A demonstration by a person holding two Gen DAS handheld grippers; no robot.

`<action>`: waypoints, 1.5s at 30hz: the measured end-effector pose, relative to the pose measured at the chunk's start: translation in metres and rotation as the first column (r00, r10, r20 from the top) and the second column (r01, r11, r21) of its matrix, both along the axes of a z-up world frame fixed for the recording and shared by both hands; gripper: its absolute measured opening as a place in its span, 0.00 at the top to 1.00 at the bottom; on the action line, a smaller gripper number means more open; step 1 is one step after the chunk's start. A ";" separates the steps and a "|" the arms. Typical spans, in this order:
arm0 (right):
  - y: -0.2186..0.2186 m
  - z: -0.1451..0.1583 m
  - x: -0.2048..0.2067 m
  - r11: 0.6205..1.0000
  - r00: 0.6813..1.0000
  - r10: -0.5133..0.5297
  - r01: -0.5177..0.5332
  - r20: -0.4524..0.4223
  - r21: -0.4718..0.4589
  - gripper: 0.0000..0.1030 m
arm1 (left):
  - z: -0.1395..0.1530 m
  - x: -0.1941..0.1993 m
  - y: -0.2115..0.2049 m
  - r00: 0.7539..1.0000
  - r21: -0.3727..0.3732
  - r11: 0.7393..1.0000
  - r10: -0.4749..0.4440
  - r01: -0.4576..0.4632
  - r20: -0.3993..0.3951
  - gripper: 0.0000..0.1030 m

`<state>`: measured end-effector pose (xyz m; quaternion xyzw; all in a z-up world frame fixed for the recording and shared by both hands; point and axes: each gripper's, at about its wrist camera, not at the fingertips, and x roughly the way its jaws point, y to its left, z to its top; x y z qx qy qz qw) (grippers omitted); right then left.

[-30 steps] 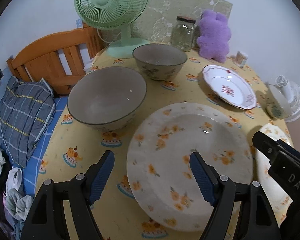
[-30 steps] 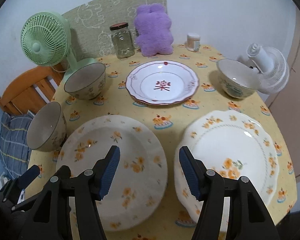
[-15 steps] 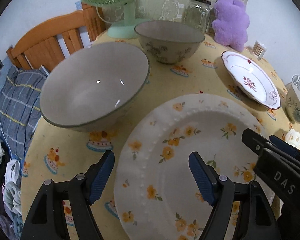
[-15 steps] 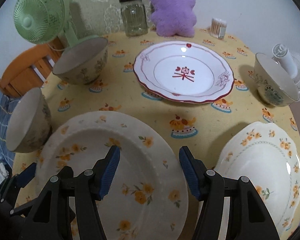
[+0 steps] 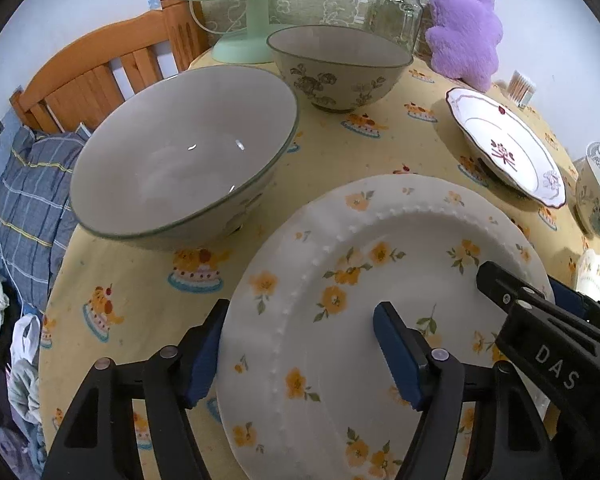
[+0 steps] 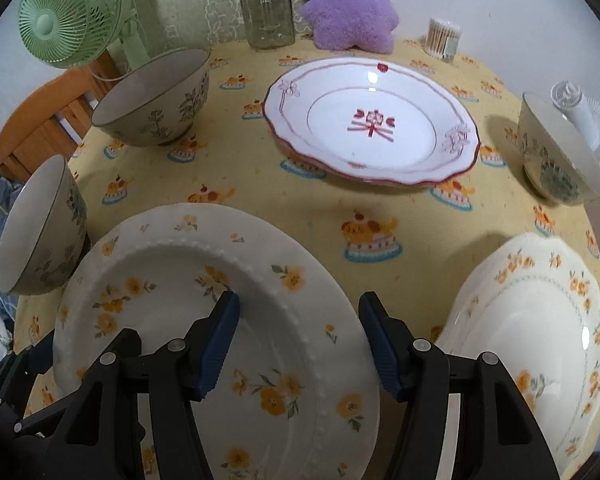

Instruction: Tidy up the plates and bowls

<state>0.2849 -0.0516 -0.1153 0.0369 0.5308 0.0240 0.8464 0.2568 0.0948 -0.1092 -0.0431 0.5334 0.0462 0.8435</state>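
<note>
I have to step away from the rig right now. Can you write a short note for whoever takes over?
Left gripper: jaws have just been closing, astride the left rim of the yellow-flower plate, not pressing yet.
Right gripper: open, astride the same plate's right rim.
Three bowls, red-trimmed plate and scalloped plate sit apart on the table.
Done: nothing stacked.
Left: stack plates, nest bowls.

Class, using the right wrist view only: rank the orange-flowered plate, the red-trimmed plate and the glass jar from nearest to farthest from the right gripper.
1. Orange-flowered plate: directly under the right gripper, its right rim between the fingers.
2. Red-trimmed plate: mid-table, ahead and slightly right.
3. Glass jar: far edge by the wall, next to the purple plush toy.
</note>
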 end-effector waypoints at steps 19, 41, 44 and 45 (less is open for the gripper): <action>0.010 -0.004 -0.067 1.000 0.994 -0.002 0.003 -0.107 0.011 0.43 | 0.001 -0.042 0.016 0.996 -0.006 0.998 -0.055 0.055 -0.077 0.34; 0.018 0.001 -0.077 1.000 0.984 0.005 -0.011 -0.176 -0.029 0.41 | 0.009 -0.063 0.020 0.988 -0.048 0.997 -0.069 0.063 -0.135 0.36; 0.019 0.006 -0.083 0.999 0.984 0.003 -0.010 -0.178 -0.041 0.41 | 0.016 -0.065 0.018 0.990 -0.023 0.997 -0.081 0.078 -0.114 0.36; 0.021 0.009 -0.085 0.999 0.985 0.003 -0.011 -0.172 -0.048 0.41 | 0.020 -0.066 0.019 0.991 -0.024 0.996 -0.084 0.082 -0.103 0.36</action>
